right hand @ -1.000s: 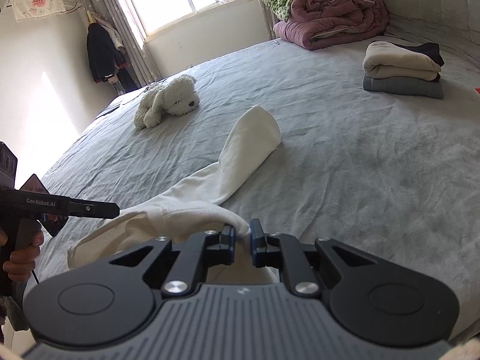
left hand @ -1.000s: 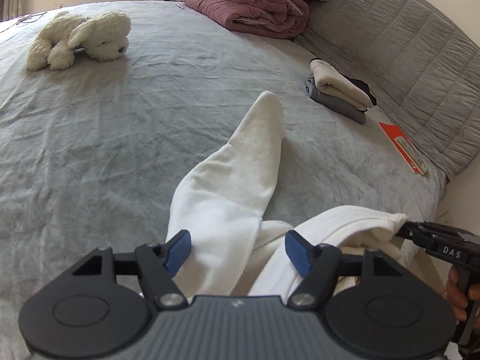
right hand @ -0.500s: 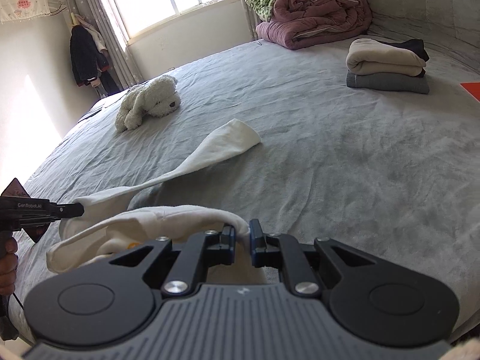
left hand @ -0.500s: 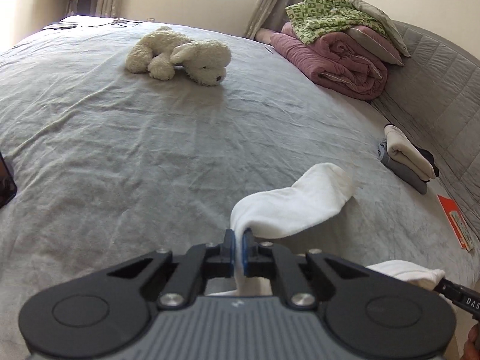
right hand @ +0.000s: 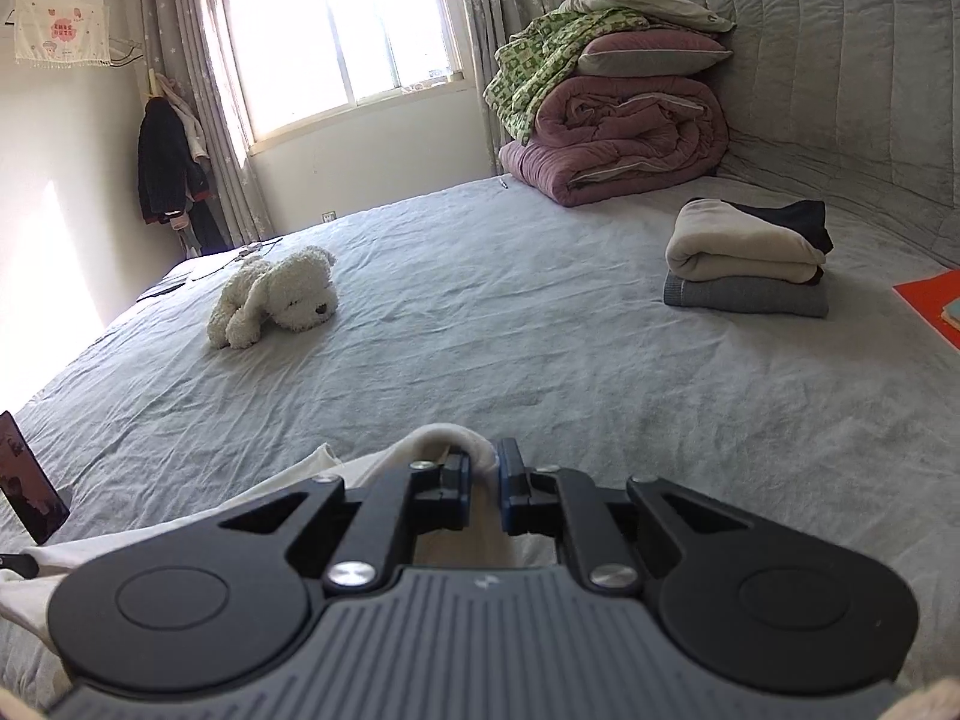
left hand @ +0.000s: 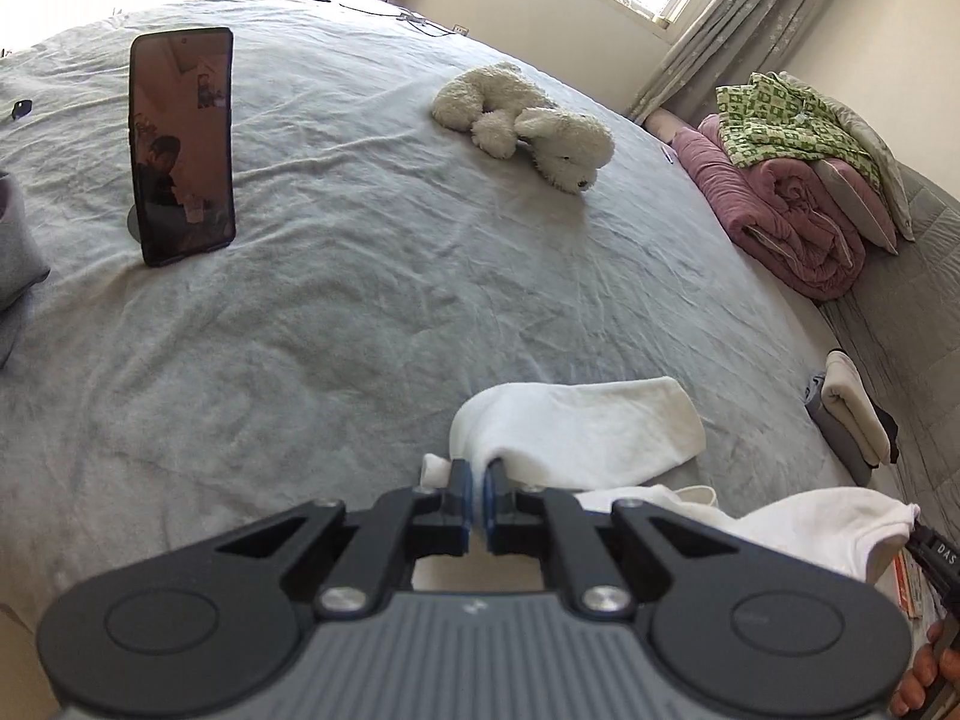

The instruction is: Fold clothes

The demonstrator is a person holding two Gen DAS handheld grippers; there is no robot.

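**A:** What have you got in each hand?

**B:** My left tool (left hand: 477,495) is clamped on a fold of the white garment (left hand: 576,432); its blue pads are nearly together with cloth pinched between them. The sleeve end lies doubled over on the bed (left hand: 360,312) just ahead of that tool. My right tool (right hand: 483,471) is closed on another edge of the same garment (right hand: 456,441), a rolled lip of cloth caught between its pads. The rest of the fabric hangs and bunches between the two tools at the near edge of the bed.

**A:** How do you do this step well?

**B:** I judge I'm spreading it out to lay it flat. I'd keep both grips firm, draw the tools apart until the cloth between them is taut, then lower it onto the bed without dragging the sleeve under. Thick, soft fabric like this sags, so I'd watch for a hidden crease.

**A:** And the bed and room, from the left?

**B:** A phone (left hand: 182,144) stands propped upright at the left, with something grey at the far left edge. Middle, a white plush dog (left hand: 528,123) lies on the wrinkled grey sheet. Right, a rolled maroon quilt (right hand: 618,138) under a green patterned cloth (right hand: 540,54), and a stack of folded clothes (right hand: 747,261) by the padded headboard (right hand: 852,60). Something orange (right hand: 927,300) lies furthest right. The window (right hand: 336,30) is bright behind.
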